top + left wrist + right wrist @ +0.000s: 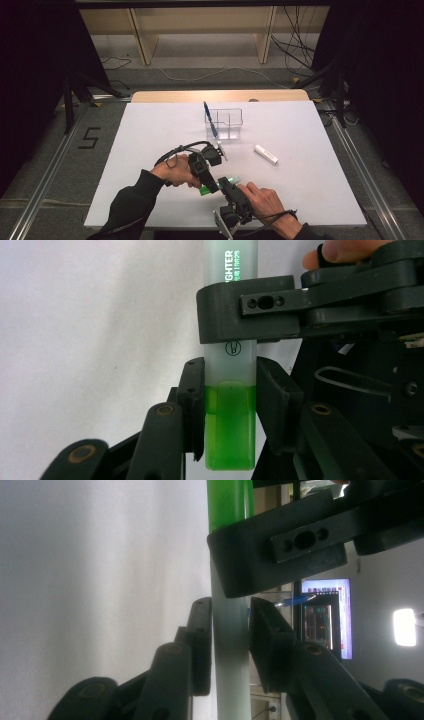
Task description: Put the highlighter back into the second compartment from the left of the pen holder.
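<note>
A highlighter (221, 184) with a green cap and a whitish barrel is held low over the white table (150, 150) near its front edge. My left gripper (210, 186) is shut on it where the green cap (230, 430) meets the barrel (231, 365), with a pad pressed on each side. My right gripper (226, 186) comes from the front and is shut on the whitish barrel (230, 645). In the right gripper view the green cap (227, 500) shows beyond the left gripper's jaw. The two grippers (231, 395) (230, 630) sit close together along the pen.
A clear plastic organizer (223, 123) stands mid-table with a blue pen (210, 120) leaning in it. A white capped marker (266, 154) lies to the right of centre. The table's wooden far edge (220, 95) shows beyond the white cover. Cables lie on the floor past it.
</note>
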`<state>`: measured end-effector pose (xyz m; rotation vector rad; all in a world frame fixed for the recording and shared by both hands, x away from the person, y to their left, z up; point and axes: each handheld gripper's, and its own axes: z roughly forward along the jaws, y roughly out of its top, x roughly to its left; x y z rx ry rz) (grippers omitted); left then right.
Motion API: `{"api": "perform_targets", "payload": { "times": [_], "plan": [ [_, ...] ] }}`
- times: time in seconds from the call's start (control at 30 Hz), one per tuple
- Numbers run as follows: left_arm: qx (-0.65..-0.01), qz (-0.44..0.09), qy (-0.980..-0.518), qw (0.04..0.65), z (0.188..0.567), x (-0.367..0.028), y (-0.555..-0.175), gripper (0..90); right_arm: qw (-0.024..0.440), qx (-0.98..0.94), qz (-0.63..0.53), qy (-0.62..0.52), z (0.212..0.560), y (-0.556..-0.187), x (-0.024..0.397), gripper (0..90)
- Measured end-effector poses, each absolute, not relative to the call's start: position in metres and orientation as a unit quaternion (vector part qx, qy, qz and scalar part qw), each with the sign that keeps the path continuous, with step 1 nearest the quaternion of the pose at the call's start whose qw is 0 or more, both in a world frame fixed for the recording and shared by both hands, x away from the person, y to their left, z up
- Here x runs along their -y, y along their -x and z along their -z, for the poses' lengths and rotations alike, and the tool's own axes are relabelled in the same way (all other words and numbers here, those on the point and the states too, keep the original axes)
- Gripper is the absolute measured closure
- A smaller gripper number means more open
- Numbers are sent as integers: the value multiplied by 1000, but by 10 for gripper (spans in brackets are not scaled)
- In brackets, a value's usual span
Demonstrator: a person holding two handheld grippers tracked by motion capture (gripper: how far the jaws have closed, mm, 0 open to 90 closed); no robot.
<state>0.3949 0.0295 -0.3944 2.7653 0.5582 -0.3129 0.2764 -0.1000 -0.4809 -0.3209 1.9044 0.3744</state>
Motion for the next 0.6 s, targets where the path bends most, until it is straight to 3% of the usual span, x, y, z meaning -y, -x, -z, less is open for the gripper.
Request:
{"api": "perform_targets", "payload": {
  "times": [0.33, 0.6],
  "plan": [
    [-202, 113, -959, 160, 395, -29, -396, 653, 563, -798, -151, 154, 484, -277, 101, 770],
    [-210, 97, -954, 192, 381, -40, -394, 371, 553, -809, -150, 134, 481, -279, 109, 771]
  ]
}}
